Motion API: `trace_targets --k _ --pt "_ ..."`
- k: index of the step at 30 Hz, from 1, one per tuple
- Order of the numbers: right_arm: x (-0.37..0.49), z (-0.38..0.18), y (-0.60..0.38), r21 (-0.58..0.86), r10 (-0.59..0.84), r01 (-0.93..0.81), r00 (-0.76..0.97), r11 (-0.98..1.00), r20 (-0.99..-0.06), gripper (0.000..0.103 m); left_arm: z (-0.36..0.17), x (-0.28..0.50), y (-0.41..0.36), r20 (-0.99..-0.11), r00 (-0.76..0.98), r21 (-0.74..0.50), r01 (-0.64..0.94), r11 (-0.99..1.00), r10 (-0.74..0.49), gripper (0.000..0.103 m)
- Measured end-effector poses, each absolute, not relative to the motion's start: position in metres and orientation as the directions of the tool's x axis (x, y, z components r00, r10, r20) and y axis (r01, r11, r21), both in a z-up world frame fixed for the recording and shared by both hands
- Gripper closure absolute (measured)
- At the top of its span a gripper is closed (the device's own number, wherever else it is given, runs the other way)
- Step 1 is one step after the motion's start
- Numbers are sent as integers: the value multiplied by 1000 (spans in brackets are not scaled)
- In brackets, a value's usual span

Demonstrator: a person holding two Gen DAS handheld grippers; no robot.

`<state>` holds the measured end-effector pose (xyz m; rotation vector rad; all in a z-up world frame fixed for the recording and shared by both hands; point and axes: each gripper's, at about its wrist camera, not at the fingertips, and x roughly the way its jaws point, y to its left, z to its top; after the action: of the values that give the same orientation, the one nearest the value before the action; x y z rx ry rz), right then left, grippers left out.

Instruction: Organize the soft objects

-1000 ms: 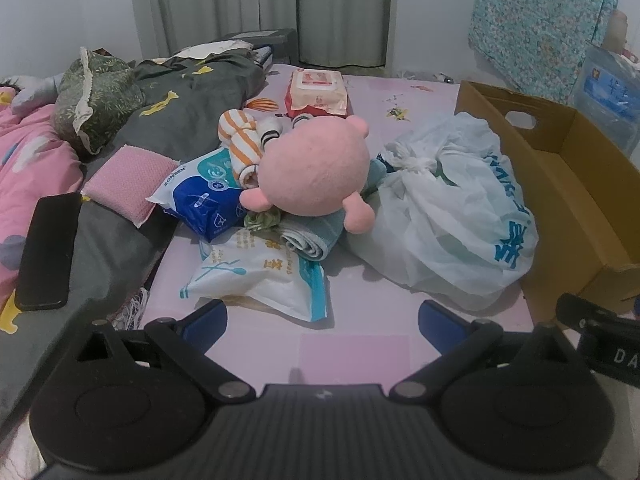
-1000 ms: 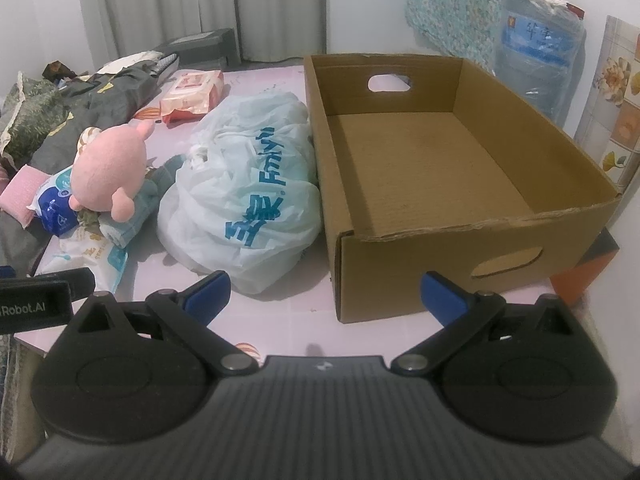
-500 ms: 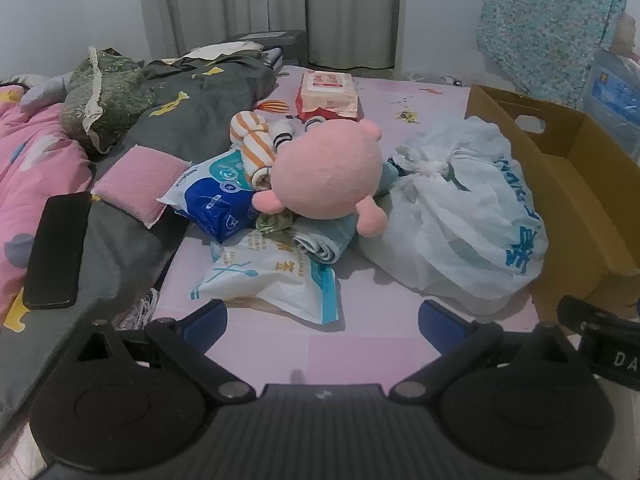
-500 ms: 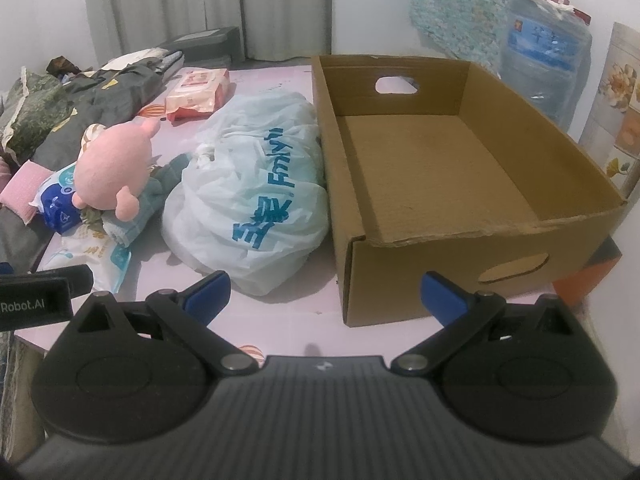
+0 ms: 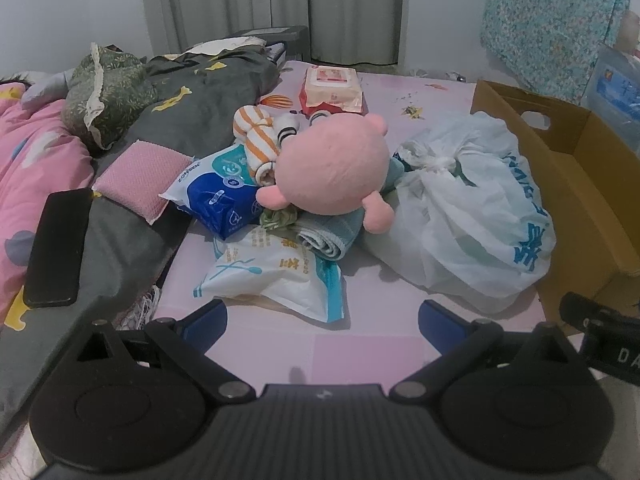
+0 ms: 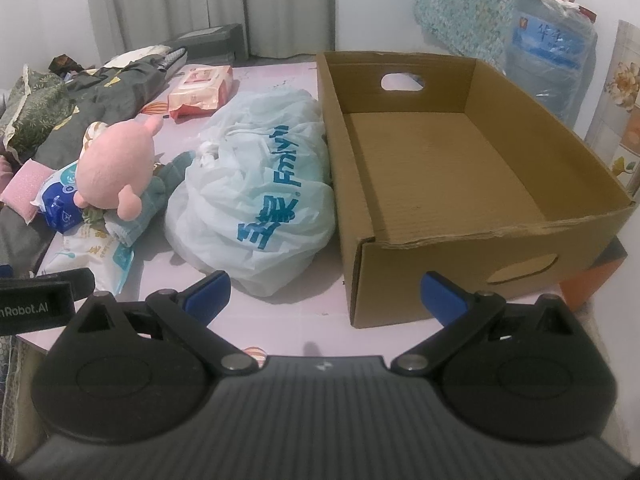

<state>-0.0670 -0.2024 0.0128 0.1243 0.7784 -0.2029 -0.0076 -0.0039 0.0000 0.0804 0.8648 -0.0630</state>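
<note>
Both grippers idle at the near edge of the pink bed sheet (image 5: pixel 400 92): left gripper (image 5: pixel 322 316) has its blue-padded fingers spread wide with nothing between them, right gripper (image 6: pixel 324 294) the same, jaws apart and empty. Nothing packed yet, judging by the bare floor of the open brown cardboard box (image 6: pixel 436 168) on the right. Soft stuff is piled left of it: round pink plush toy (image 5: pixel 336 166) on top of a rolled teal towel (image 5: pixel 328 236), orange-and-white striped socks (image 5: pixel 254 134) touching the plush's far side, blue-and-white soft tissue pack (image 5: pixel 216 196) under them, white-and-teal cotton swab bag (image 5: pixel 272 276) nearest the left gripper, pink knit pad (image 5: pixel 140 178) off on the grey duvet (image 5: pixel 208 96). Big knotted white plastic bag with blue print (image 6: pixel 260 184) leans against the box's left wall. My read: start with the plush, it sits on top and lifting it frees the rest. Left gripper is the closer one; come in over the swab bag, pinch the plush's near arm or a fold of the head rather than the full sphere, which looks wider than the jaw gap. Lift straight up so the socks don't drag off the pile. Right gripper is lined up for the plastic bag; grab at the knot, thin film will slip otherwise. Carry over the box wall, don't push through it.
</note>
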Motion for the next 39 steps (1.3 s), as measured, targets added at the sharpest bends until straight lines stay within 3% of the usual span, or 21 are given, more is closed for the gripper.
trace_targets --k 22,29,39 --pt "-65 11 -202 46 -124 222 691 974 -712 1 -1 -6 -2 -766 643 41 86 995 -24 1" --pt "-61 16 -201 94 -59 178 704 980 -708 1 -1 -1 7 -739 674 63 90 994 -14 0" --pt "-41 55 -181 208 140 -29 827 978 -544 1 12 12 48 -672 737 1 89 996 -66 0"
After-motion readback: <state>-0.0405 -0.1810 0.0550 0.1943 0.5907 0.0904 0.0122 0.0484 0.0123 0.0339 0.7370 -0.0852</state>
